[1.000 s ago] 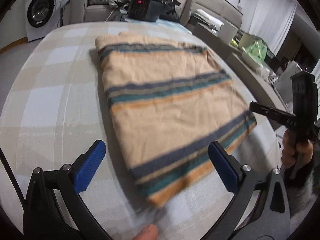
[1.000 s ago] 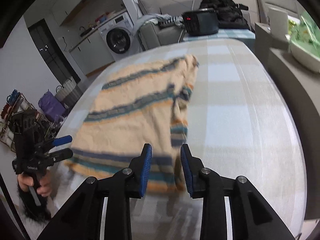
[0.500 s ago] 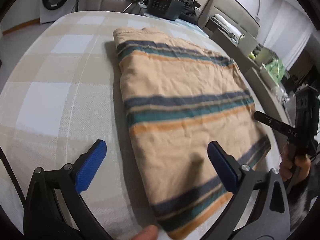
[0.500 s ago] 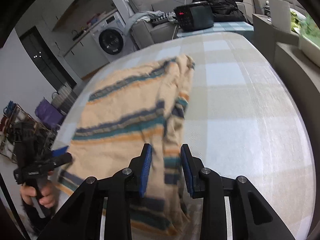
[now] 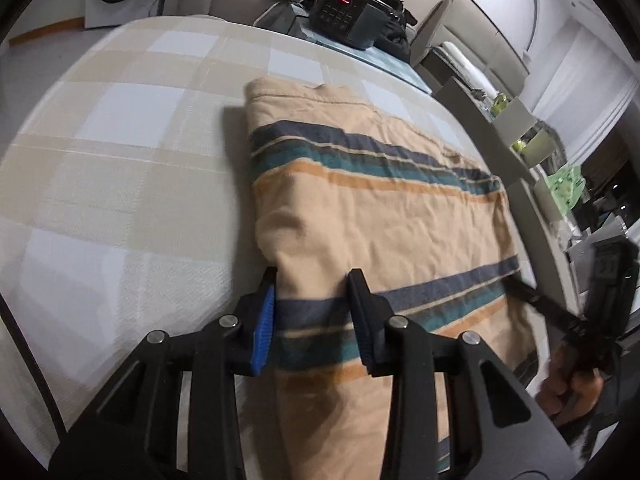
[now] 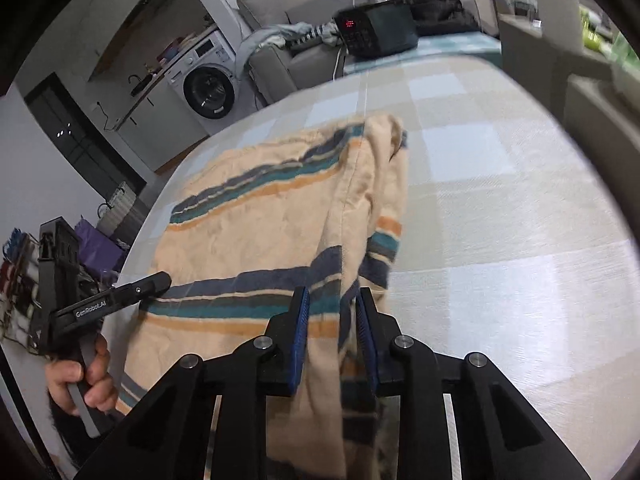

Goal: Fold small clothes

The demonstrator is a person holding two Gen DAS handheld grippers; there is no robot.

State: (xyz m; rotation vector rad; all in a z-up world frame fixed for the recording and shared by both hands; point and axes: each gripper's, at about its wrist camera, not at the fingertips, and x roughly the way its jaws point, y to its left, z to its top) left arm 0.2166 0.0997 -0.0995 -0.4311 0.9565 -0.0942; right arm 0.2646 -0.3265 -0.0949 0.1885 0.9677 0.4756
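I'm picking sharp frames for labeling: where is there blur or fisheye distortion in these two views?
Left wrist view: striped garment sharp mid-frame, soft near the left gripper; checked surface bulges, corners black. Right wrist view: cloth smeared beside the right gripper; background bowed.

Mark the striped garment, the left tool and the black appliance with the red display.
striped garment [image 5: 384, 216], left wrist view, plain tan band between the stripes.
left tool [image 5: 312, 316], left wrist view, midway between its fingertips, cloth between them.
black appliance [image 6: 376, 30], right wrist view, its front face beside the red display.
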